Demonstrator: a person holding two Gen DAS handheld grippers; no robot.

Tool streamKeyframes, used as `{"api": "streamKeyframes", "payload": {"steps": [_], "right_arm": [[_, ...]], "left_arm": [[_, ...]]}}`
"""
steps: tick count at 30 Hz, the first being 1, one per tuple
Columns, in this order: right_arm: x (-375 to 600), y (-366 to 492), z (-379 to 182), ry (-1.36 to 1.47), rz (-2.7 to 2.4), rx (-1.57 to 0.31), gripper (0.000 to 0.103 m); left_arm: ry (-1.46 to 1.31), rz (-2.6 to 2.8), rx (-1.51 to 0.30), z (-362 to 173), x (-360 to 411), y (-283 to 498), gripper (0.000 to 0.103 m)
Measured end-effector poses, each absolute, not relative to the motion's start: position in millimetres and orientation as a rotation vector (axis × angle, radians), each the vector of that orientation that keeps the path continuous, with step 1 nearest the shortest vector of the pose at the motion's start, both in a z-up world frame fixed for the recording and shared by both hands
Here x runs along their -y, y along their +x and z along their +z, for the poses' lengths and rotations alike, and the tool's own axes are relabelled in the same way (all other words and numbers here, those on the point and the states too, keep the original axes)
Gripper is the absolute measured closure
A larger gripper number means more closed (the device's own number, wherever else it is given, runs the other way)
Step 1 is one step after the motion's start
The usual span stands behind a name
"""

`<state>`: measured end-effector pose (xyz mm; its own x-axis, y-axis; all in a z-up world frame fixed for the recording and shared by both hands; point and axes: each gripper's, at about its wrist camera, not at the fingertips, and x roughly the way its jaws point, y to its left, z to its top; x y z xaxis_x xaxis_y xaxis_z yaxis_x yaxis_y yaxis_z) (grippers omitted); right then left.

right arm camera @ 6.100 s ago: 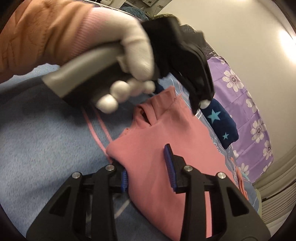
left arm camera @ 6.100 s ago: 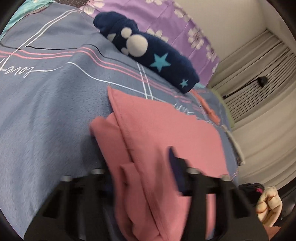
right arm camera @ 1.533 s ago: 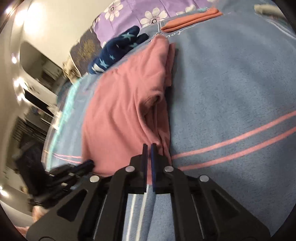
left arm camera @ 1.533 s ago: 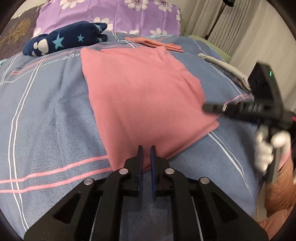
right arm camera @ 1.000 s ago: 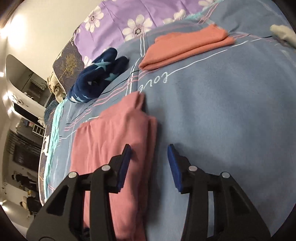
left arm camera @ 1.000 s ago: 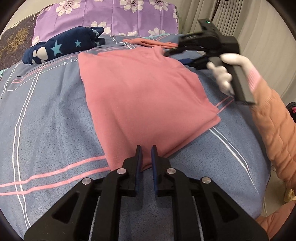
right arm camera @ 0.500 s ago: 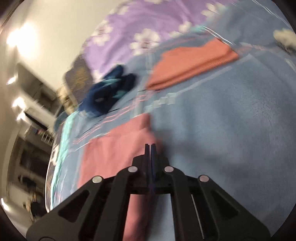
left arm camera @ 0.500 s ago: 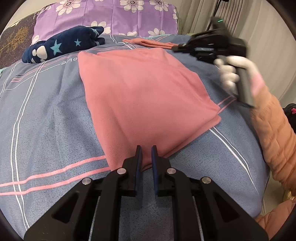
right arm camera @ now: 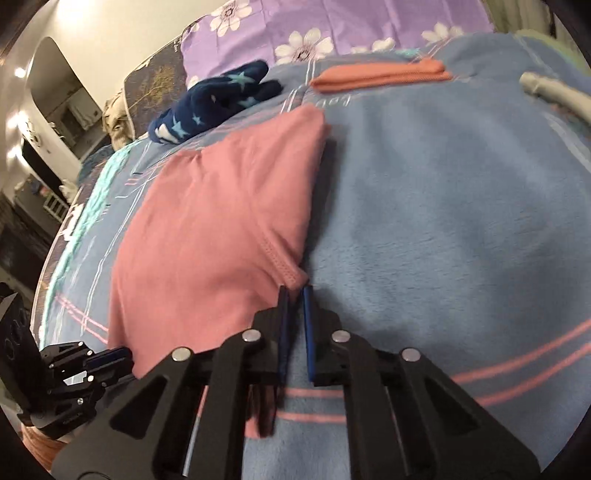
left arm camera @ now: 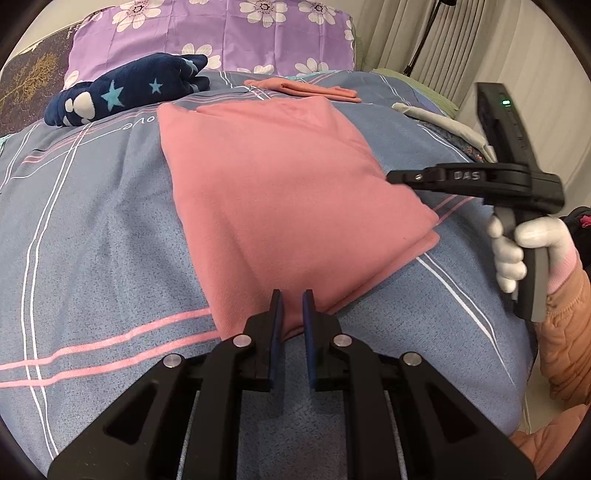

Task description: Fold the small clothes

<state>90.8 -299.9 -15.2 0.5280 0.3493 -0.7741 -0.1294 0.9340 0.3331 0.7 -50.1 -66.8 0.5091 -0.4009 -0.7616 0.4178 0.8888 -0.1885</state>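
A pink garment [left arm camera: 288,192] lies folded into a flat rectangle on the blue-grey striped bedspread [left arm camera: 92,240]. My left gripper [left arm camera: 293,295] sits at its near edge, jaws almost together with the pink hem pinched between the blue pads. In the right wrist view that gripper [right arm camera: 110,358] shows at the garment's lower left corner. My right gripper [right arm camera: 294,290] hovers at the right side of the pink garment [right arm camera: 214,229]. Its jaws are opening, only a narrow slit apart. A stitched hem corner lies just ahead of its tips, not clamped. The left wrist view shows it [left arm camera: 391,177] side-on, held by a white-gloved hand [left arm camera: 517,240].
A navy star-patterned plush item [left arm camera: 129,88] and a folded orange cloth [left arm camera: 306,88] lie at the far side, before a purple flowered pillow [left arm camera: 221,33]. A folded grey cloth [left arm camera: 439,123] rests near the bed's right edge, with curtains behind. A peach quilted sleeve [left arm camera: 565,332] is at right.
The right gripper came back from the garment's far corner to its near right side, snapped shut on the way, then parted slightly. The left gripper and the garment stayed put.
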Motion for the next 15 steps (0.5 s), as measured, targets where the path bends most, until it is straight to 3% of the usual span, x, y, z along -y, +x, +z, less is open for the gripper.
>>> {"api": "streamKeyframes", "payload": {"steps": [2, 6, 8, 10, 15], "right_arm": [[297.0, 74.9, -1.4, 0.257, 0.329, -0.930, 0.090], [278.9, 42.1, 20.1, 0.212, 0.457, -0.869, 0.089], [272.8, 35.0, 7.9, 0.171, 0.456, -0.926, 0.085], [270.5, 36.3, -19.6, 0.161, 0.411, -1.023, 0.088], [280.7, 26.0, -12.6, 0.230, 0.421, -0.990, 0.087]], "left_arm": [[0.028, -0.483, -0.906, -63.6, 50.7, -1.9, 0.090], [0.038, -0.492, -0.891, -55.6, 53.7, -8.7, 0.074], [0.070, -0.491, -0.883, -53.6, 57.2, -12.1, 0.071], [0.093, -0.484, -0.879, -52.2, 60.3, -14.3, 0.069], [0.120, -0.459, -0.868, -44.4, 61.7, -19.1, 0.061]]}}
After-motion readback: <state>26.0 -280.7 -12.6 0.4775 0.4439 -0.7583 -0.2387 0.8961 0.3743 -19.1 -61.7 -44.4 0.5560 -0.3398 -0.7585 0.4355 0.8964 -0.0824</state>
